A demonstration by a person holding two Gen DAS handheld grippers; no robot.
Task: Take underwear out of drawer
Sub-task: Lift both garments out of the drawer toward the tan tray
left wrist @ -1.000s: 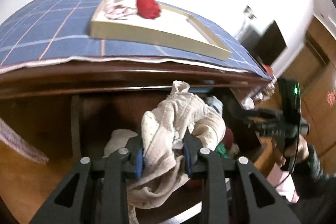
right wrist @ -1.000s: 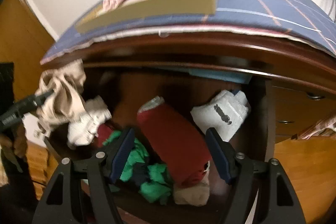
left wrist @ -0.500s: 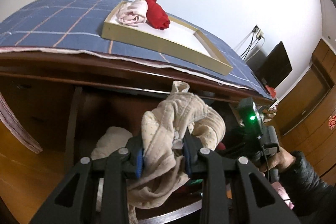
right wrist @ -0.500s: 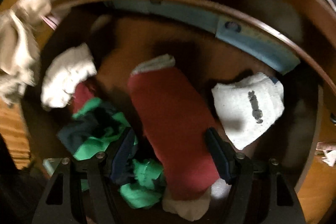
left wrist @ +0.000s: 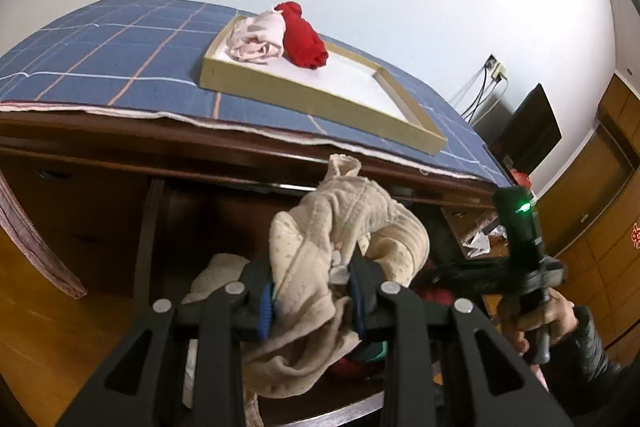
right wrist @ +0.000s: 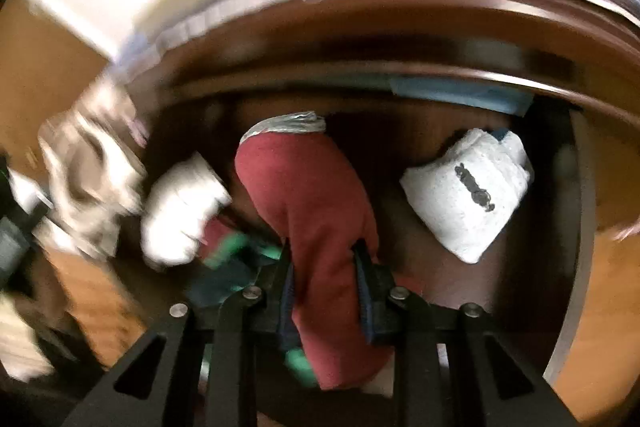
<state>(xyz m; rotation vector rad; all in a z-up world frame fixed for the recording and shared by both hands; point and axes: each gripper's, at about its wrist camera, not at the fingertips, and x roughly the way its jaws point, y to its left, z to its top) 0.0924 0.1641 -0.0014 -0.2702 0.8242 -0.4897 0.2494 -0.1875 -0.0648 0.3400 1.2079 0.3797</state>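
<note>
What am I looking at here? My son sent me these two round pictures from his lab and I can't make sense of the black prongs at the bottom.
Those prongs are hand-held two-finger grippers, one in each of a person's hands, each with a wide-angle camera looking along its fingers.

The left gripper is shut on beige underwear, lifted above the open drawer. On the blue checked cloth above sits a shallow tray holding a pink garment and a red garment.

The right gripper, blurred by motion, is shut on a dark red garment in the drawer, beside a white folded piece and green clothing.
</note>
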